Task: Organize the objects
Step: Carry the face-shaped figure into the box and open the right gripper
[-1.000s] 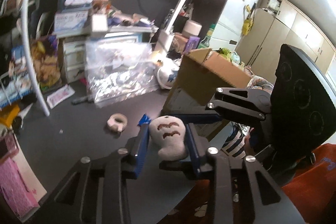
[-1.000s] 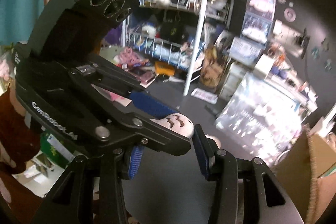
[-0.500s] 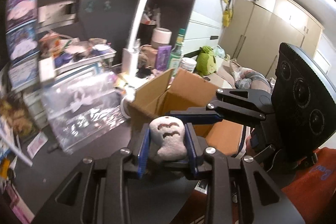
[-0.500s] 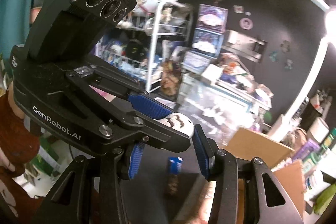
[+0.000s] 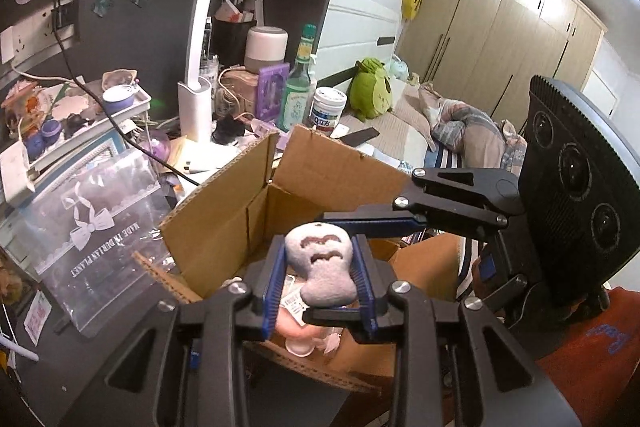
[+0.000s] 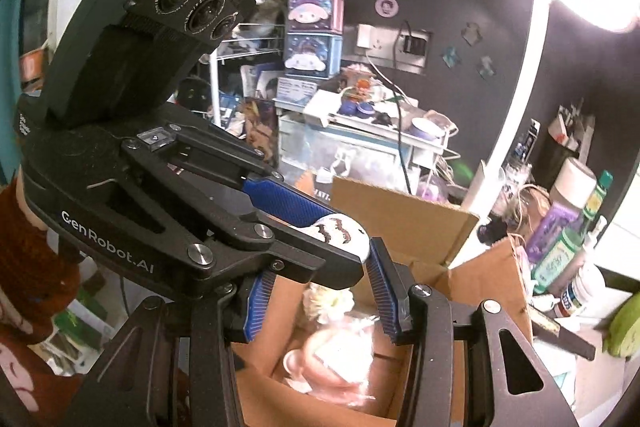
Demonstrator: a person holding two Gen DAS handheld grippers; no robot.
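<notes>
— Since a second ago we have carried both claws off the open dark table (image 5: 72, 359) and over to the cardboard box (image 5: 224, 227). The roll of tape we saw lying on the table then is out of sight.

— Yes. The box is the biggest thing in front of us, with its flaps standing open and the near one folded outward. Just beside it on the left leans a clear plastic bag (image 5: 96, 227) printed with a white bow. Behind the box stand a white lamp (image 5: 195, 107) and a green bottle (image 5: 298, 83).

— And our claws?

— The left claw (image 5: 318, 267) is closed on the grey plush toy (image 5: 320, 273), with a blue pad pressed to each side. The toy is upright, its stitched face toward the left wrist camera.

— So where is the toy in relation to the box?

— It hangs in the air above the open mouth of the box, touching neither wall nor flap.

— And the right claw (image 6: 322, 283)?

— It crosses ours from the right. One finger lies along the top of the toy and the other runs under it. The fingers stand apart, but we cannot tell whether they press on the toy.

— What is inside the box?

— Below the toy lies a pink item in clear wrapping (image 6: 332, 359), with a pale fluffy thing (image 6: 326, 303) beside it.
</notes>
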